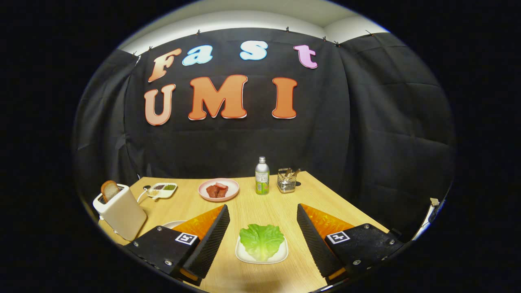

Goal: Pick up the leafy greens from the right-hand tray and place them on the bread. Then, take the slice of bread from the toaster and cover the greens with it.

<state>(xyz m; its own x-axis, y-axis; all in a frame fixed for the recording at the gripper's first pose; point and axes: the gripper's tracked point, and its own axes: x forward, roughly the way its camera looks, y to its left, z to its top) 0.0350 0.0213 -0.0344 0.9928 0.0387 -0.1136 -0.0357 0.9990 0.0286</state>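
Light wood-grain desk (268, 207), corner pointing away, set inside a booth walled with black cloth (366, 122); the cloth is clipped along its top edge, with a pale wall and ceiling (260, 16) showing above it. Hand-held gripper (263, 228) has its fingers spread wide, nothing between the ridged black pads (211, 240), holding nothing; orange finger backs and small square markers sit on the black bodies. Leafy greens (261, 241) lie on a small white tray (244, 255) on the desk, between the two fingers, touching neither. Left of the left finger stands a white toaster (120, 211) with a slice of bread (109, 190) sticking up out of its slot. A white plate rim (173, 224) peeks out just behind the left finger; can't tell what's on it. Further back: a small white divided dish (163, 190) with dark and green bits in it, near the toaster; a pink plate (218, 189) carrying reddish meat pieces (217, 190); a green-labelled bottle (262, 176) with a silver cap just right of the pink plate; a metal mesh holder (286, 180) with utensils beside the bottle. A thin white cord (142, 195) runs between the toaster and the divided dish. The desk surface is lit evenly, with a soft shadow at the near edge.
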